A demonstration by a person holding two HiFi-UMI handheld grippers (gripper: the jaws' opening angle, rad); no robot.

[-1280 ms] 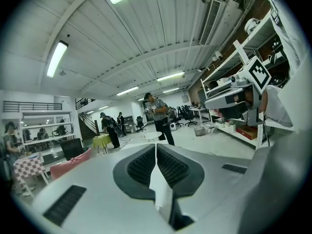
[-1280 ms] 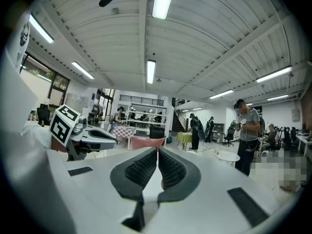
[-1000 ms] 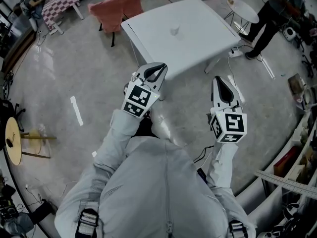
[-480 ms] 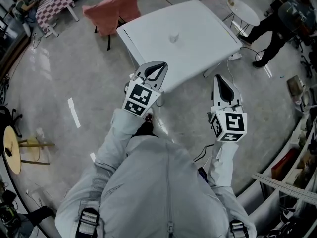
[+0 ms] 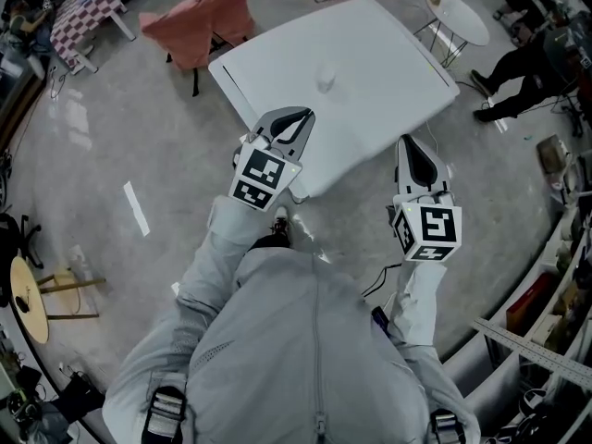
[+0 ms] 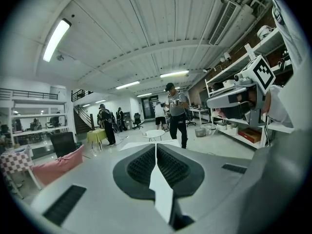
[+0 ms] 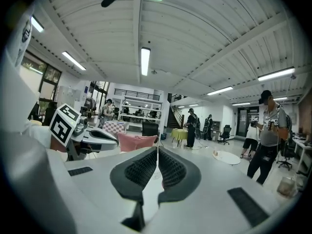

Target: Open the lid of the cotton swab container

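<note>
White table, small container, jaws together

I'm counting two grippers ahead of me, the left gripper and the right gripper, each one carrying a single marker cube. I'm seeing one large white table bearing just one small container. Around it I'm picking out one round white table, one pink-draped chair, one checkered table and one person in dark clothes.

Head view looks steeply down on the white table; both gripper views face nearly level across it.
</note>
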